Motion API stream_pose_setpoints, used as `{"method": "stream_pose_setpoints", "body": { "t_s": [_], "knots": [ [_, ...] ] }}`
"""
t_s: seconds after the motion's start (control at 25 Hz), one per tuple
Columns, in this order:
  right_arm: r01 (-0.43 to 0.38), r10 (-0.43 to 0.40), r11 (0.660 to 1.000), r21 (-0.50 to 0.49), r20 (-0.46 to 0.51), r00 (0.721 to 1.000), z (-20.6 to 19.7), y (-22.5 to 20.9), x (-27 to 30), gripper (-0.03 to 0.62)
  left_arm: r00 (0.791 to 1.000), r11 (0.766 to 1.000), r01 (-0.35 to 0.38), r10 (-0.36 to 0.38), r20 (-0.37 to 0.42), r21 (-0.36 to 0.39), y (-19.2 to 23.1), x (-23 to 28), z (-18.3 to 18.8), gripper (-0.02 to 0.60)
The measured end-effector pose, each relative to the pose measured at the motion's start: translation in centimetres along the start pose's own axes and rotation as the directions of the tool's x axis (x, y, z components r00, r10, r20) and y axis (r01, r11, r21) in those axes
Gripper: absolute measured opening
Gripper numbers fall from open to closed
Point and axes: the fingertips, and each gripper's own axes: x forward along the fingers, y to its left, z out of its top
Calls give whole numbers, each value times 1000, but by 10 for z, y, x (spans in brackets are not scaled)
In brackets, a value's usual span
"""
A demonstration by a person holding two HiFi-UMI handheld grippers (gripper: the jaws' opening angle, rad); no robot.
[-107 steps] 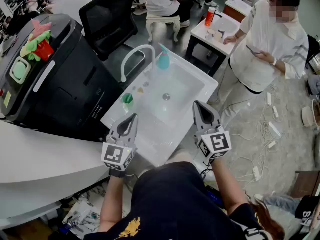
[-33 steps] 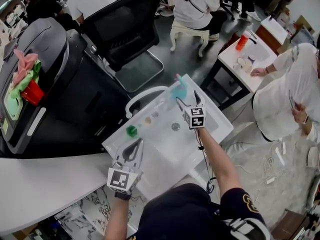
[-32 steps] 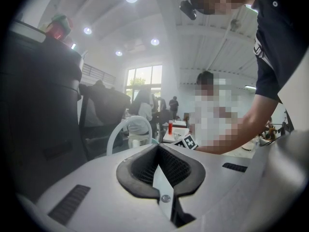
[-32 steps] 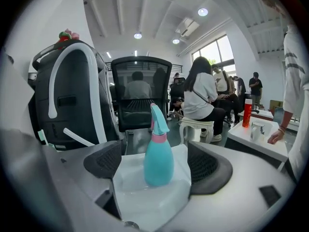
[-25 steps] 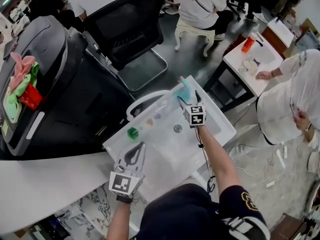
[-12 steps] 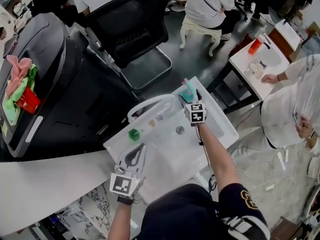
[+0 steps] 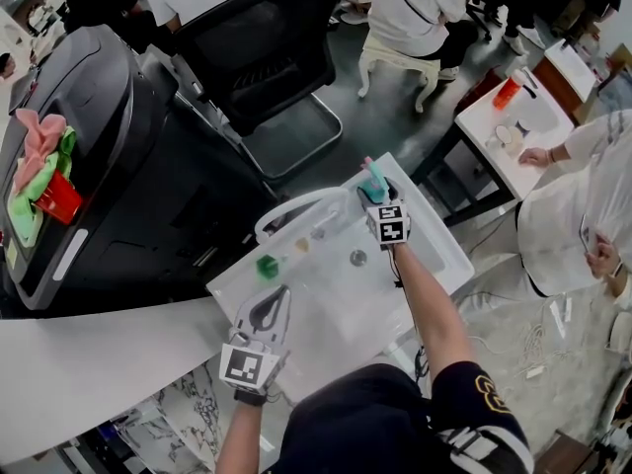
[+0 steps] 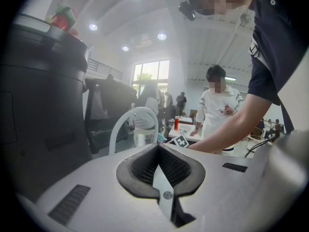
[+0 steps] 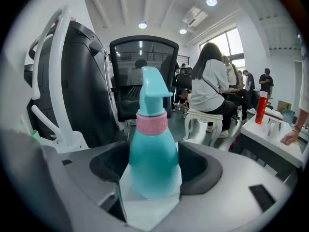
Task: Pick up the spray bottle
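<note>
Nearest: left gripper (image 7: 277,294) over the near left part of the white sink (image 7: 331,314), jaws brought together at the tips, nothing between. To its left, curved white surface (image 7: 89,363). Farther in, on the sink's left ledge: small green object (image 7: 267,265), with two small round items (image 7: 302,246) just beyond, too small to identify. Round drain (image 7: 357,258) in the basin floor. Past the drain: right gripper (image 7: 376,194), arm stretched across the basin to the far corner. Jaws closing around the spray bottle (image 9: 153,158), one pad (image 9: 108,166) at each side of the teal body, no gap visible on either side. Bottle upright on the sink's far corner ledge, pink collar (image 9: 151,122) and teal spray head (image 9: 153,83) above the jaws. White arched faucet (image 7: 294,208) just left of the bottle. Beyond the sink: black office chair (image 7: 262,52), and at left a large black unit (image 7: 109,156) carrying a red cup (image 7: 59,198) and pink and green cloths (image 7: 39,156). Farthest: seated people, and a small white table (image 7: 474,121) with a red bottle (image 7: 505,92).
</note>
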Motion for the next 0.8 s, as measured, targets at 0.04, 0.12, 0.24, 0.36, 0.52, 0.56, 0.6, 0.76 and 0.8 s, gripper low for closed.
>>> {"method": "stream_pose_setpoints", "body": {
  "t_s": [0.04,0.12,0.24,0.36,0.52,0.56,0.6,0.76,0.8],
  "knots": [
    [3,-3,1000,3,3,1000,0,0,-1,308,1000,1000,0,0,0,0,-1,-1,-1,17],
    [4,-4,1000,5,8,1000,0,1,-2,306,1000,1000,2,-2,-2,3,-2,-2,-2,15],
    [5,-5,1000,-5,16,1000,3,2,-4,301,1000,1000,7,-7,-2,10,-2,-4,-2,16],
    [12,-11,1000,-18,30,999,8,1,-7,295,1000,1000,8,-8,0,4,-2,-6,-1,16],
    [17,-17,1000,3,27,999,7,0,-15,290,1000,1000,16,-16,-4,9,-6,-10,-3,15],
    [20,-20,1000,15,26,999,6,-1,-16,290,1000,1000,19,-19,-4,13,-7,-11,-3,16],
    [24,-24,999,24,27,999,5,-3,-18,290,1000,1000,21,-21,-4,18,-7,-13,-3,15],
    [38,-40,998,44,38,998,3,-5,-23,288,1000,1000,22,-22,-5,18,-8,-18,-5,17],
    [40,-42,998,51,42,998,3,-6,-24,288,1000,999,24,-24,-5,21,-8,-19,-6,17]
  ]
}}
